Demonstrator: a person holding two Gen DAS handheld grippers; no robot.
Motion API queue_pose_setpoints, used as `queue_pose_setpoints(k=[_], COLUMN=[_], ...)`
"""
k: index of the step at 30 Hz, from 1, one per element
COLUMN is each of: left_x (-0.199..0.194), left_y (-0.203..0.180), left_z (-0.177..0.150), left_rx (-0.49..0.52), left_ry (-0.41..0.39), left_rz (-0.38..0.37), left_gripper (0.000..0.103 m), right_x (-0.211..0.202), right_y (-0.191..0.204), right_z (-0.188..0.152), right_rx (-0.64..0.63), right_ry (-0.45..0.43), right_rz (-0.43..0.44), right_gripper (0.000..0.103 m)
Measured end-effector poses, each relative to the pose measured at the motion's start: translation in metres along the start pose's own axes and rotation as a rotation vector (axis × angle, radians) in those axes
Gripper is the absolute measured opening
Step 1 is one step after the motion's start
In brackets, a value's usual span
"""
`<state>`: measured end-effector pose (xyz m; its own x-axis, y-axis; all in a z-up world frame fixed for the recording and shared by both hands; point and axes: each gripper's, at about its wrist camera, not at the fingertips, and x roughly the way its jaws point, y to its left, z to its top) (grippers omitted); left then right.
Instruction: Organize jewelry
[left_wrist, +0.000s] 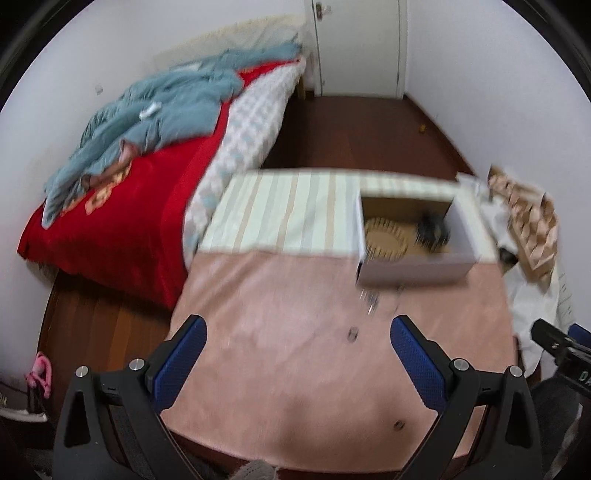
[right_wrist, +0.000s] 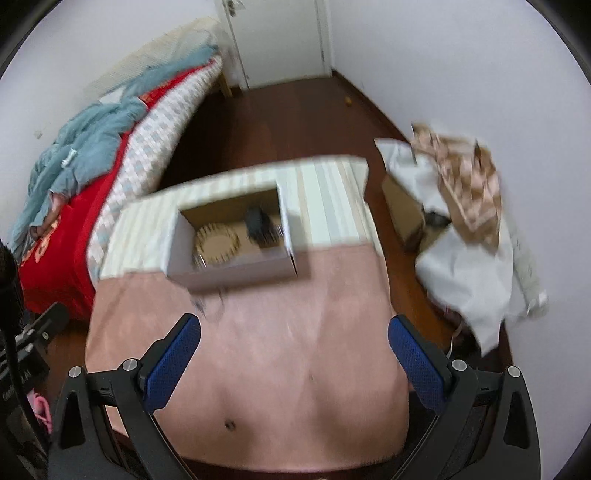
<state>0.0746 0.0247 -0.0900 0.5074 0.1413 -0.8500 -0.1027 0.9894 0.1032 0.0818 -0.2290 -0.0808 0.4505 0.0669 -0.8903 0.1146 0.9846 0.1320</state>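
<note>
An open white box (left_wrist: 413, 271) (right_wrist: 229, 275) stands at the far side of a pink cloth (left_wrist: 295, 350) (right_wrist: 258, 332) on a table. Inside lie a round tan woven piece (left_wrist: 388, 234) (right_wrist: 217, 243) and a dark object (left_wrist: 432, 229) (right_wrist: 260, 225). Small blurred metal jewelry (left_wrist: 371, 302) (right_wrist: 208, 308) lies on the cloth just in front of the box, with a small ring (left_wrist: 352, 333) nearer. Another small ring (left_wrist: 398, 424) (right_wrist: 229, 424) sits close to the near edge. My left gripper (left_wrist: 298, 354) and right gripper (right_wrist: 293, 354) hover open above the cloth, holding nothing.
A striped cloth (left_wrist: 280, 210) (right_wrist: 325, 199) covers the table's far part. A bed with red cover (left_wrist: 122, 221) and blue blanket (left_wrist: 166, 110) lies left. Cardboard box and white sheets with patterned paper (right_wrist: 465, 192) stand right on the dark wood floor (left_wrist: 362, 129).
</note>
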Motion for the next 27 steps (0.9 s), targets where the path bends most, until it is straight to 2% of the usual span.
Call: queue_pose_setpoints(k=[2, 4, 5, 6, 11, 13, 15, 17, 19, 20, 21, 25, 26, 27], left_x=[0.018, 0.037, 0.046, 0.052, 0.093, 0.1, 0.102, 0.102, 0.1, 0.099, 0.101, 0.094, 0.093, 0.091], left_y=[-0.001, -0.003, -0.004, -0.005, -0.01, -0.011, -0.011, -0.012, -0.014, -0.014, -0.013, -0.019, -0.021, -0.025], left_z=[-0.018, -0.035, -0.042, -0.046, -0.069, -0.075, -0.078, -0.08, -0.079, -0.078, -0.076, -0.079, -0.081, -0.083], left_rx=[0.003, 0.007, 0.009, 0.01, 0.005, 0.006, 0.014, 0.024, 0.034, 0.039, 0.042, 0.064, 0.07, 0.076], left_ry=[0.049, 0.093, 0.111, 0.124, 0.23, 0.253, 0.26, 0.255, 0.246, 0.243, 0.242, 0.242, 0.243, 0.244], left_rz=[0.014, 0.04, 0.053, 0.06, 0.081, 0.077, 0.079, 0.08, 0.079, 0.077, 0.074, 0.035, 0.021, 0.006], left_gripper=[0.102, 0.102, 0.102, 0.102, 0.102, 0.102, 0.102, 0.102, 0.102, 0.102, 0.102, 0.102, 0.102, 0.102], right_x=[0.015, 0.036, 0.046, 0.055, 0.109, 0.126, 0.137, 0.138, 0.138, 0.138, 0.139, 0.137, 0.133, 0.13], right_y=[-0.011, -0.02, -0.022, -0.024, -0.027, -0.026, -0.025, -0.02, -0.017, -0.016, -0.015, -0.018, -0.022, -0.025], right_z=[-0.019, -0.038, -0.046, -0.051, -0.073, -0.079, -0.085, -0.086, -0.086, -0.087, -0.087, -0.087, -0.086, -0.086], right_rx=[0.021, 0.027, 0.021, 0.013, -0.026, -0.034, -0.046, -0.079, -0.091, -0.101, -0.107, -0.081, -0.053, -0.031], right_ry=[0.046, 0.092, 0.107, 0.117, 0.185, 0.209, 0.22, 0.194, 0.18, 0.175, 0.172, 0.17, 0.163, 0.159], right_rz=[-0.003, -0.009, -0.014, -0.021, -0.028, -0.026, -0.033, -0.052, -0.063, -0.078, -0.078, -0.047, -0.026, -0.01], right_gripper=[0.101, 0.088, 0.077, 0.07, 0.055, 0.052, 0.046, 0.041, 0.03, 0.016, 0.011, 0.01, 0.0, 0.0])
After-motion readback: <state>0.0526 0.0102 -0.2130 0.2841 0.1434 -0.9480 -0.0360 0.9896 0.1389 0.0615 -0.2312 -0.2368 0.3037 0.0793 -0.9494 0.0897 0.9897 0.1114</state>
